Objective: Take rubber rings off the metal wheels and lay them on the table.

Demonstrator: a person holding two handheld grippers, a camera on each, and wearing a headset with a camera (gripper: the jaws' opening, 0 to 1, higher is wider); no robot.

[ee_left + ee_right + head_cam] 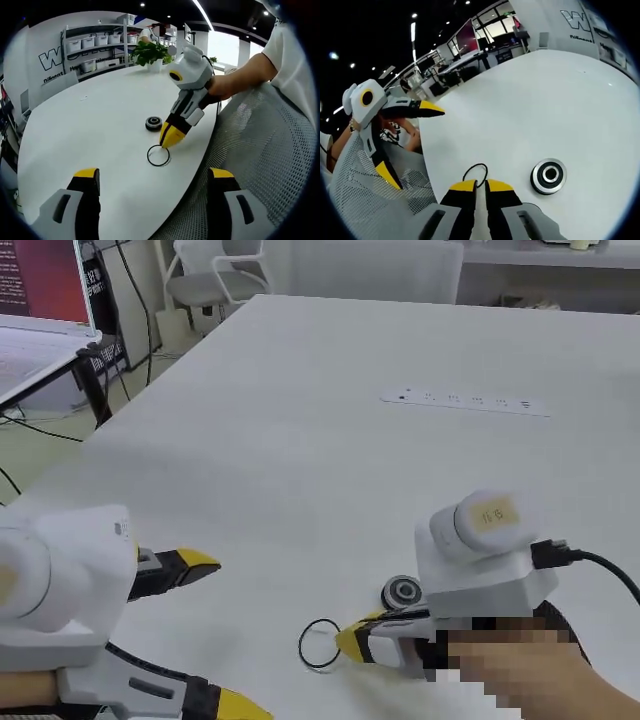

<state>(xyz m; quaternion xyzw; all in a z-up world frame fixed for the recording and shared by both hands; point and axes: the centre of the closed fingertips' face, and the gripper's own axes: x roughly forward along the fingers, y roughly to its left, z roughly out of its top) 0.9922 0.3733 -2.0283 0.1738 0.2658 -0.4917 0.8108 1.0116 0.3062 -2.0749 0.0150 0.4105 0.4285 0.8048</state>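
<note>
My right gripper (481, 186) has its yellow-tipped jaws drawn in to a thin slit. The near edge of the rubber ring (300, 645) runs into that slit, so I have the ring nipped by its rim. The rest of the ring lies flat on the white table (300, 440), off the metal wheel (548, 175). In the right gripper view the ring sits near the wheel, to its left, with a strip of bare table between them. The wheel also lies flat, a dark outer band around a bright hub, and nothing touches it. My right jaws pass close alongside it without contact.

My left gripper (225, 633) is spread wide with nothing between its jaws. It hangs above the table well apart from the wheel, on the far side of the ring from it. In the left gripper view its two jaws rise on either side, and the ring lies ahead of them with the wheel just beyond. My right gripper's yellow tip comes down at the ring's edge, beside the wheel.

In the head view a white power strip (465, 400) lies on the table well beyond the wheel, toward the far edge. A potted plant (150, 50) stands past the wheel in the left gripper view.
</note>
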